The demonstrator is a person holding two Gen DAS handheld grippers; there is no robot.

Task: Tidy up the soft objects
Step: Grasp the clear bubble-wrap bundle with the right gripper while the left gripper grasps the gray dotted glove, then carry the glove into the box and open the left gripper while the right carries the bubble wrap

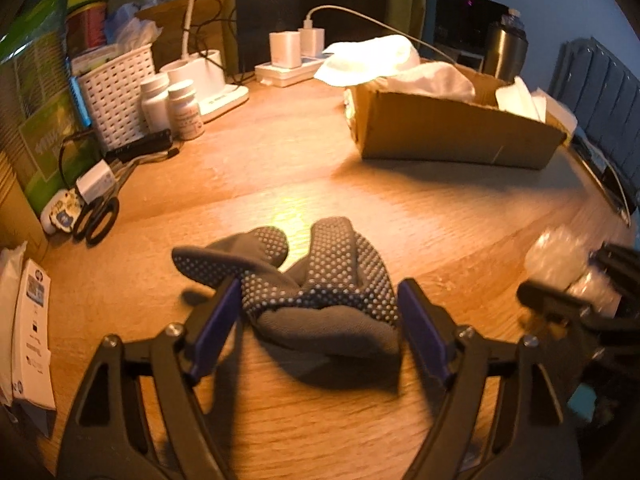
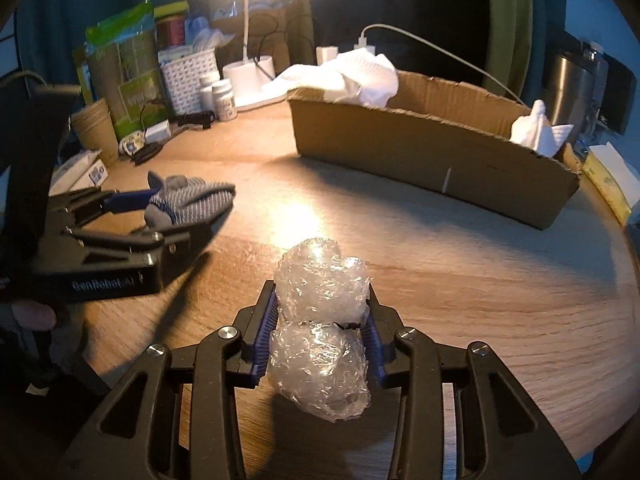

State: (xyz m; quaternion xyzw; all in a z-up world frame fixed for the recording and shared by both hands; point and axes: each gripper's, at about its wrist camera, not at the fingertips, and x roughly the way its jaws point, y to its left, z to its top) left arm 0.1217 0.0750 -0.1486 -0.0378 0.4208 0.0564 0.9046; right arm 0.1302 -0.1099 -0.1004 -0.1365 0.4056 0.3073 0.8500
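Grey socks with white grip dots lie crumpled on the wooden table. My left gripper is open, its blue pads on either side of the socks' near end. The socks also show in the right wrist view, with the left gripper around them. My right gripper is shut on a wad of clear bubble wrap and holds it just above the table. It appears at the right edge of the left wrist view. A cardboard box with white cloths stands behind.
At the back left stand pill bottles, a white basket, a lamp base, chargers and cables, and scissors. A steel tumbler stands behind the box on the right. White packets lie at the near left.
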